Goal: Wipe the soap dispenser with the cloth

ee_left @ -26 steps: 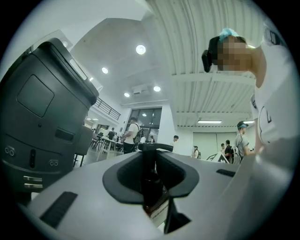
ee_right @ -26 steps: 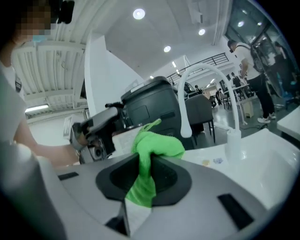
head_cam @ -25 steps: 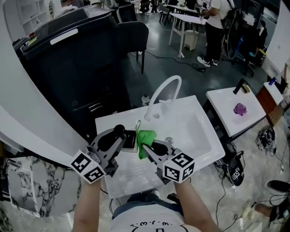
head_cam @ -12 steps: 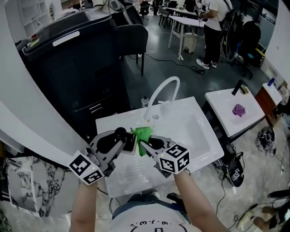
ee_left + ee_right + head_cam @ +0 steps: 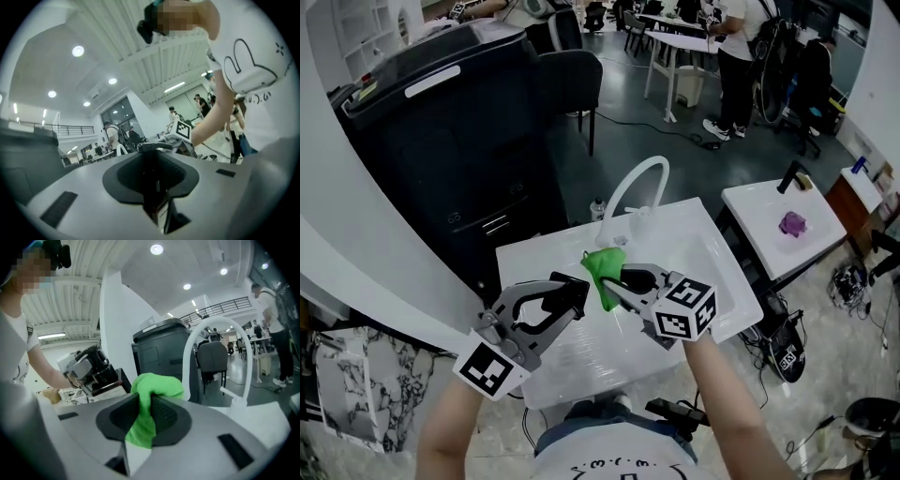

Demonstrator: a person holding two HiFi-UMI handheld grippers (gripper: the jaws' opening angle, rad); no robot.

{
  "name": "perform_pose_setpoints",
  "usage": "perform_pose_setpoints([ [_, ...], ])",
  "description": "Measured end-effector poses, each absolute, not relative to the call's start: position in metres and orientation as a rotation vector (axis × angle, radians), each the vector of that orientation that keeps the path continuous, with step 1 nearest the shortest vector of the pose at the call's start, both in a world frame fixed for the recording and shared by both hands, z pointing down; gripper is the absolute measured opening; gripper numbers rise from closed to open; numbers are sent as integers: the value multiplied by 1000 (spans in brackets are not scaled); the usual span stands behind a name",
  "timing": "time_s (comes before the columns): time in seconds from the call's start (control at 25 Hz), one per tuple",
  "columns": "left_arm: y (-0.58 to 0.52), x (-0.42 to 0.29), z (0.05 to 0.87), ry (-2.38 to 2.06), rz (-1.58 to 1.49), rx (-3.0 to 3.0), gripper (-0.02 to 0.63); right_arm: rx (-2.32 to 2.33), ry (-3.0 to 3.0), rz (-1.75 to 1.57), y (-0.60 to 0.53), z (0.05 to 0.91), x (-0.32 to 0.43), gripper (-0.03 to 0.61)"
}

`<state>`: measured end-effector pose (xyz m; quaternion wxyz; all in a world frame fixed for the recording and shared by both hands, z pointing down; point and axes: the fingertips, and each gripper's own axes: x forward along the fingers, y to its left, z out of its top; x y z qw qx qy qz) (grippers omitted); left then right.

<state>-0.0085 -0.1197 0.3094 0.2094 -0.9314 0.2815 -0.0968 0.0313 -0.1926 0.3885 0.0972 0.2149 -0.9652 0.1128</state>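
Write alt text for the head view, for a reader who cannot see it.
Over a white sink, the right tool pinches a green cloth close to a dark soap dispenser clamped in the left tool. A white arched faucet rises behind them.

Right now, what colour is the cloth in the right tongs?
Bright green cloth; clearest in the right gripper view.

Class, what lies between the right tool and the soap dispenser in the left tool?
The green cloth, clamped in the right tool; the head view shows it beside the dark soap dispenser.
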Motion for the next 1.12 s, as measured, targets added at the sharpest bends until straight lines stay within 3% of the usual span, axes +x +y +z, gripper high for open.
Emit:
perform_pose_setpoints([
  [0.24,-108,16,336,576,-447,-2349,94,354,-2864,139,-186,356,31,81],
  [0.52,-97,33,356,460,-492,-2301,95,-3,-2667,180,-177,393,15,81],
  [1.12,-74,30,482,274,-684,-2512,94,191,-2388,516,-187,548,-5,81],
])
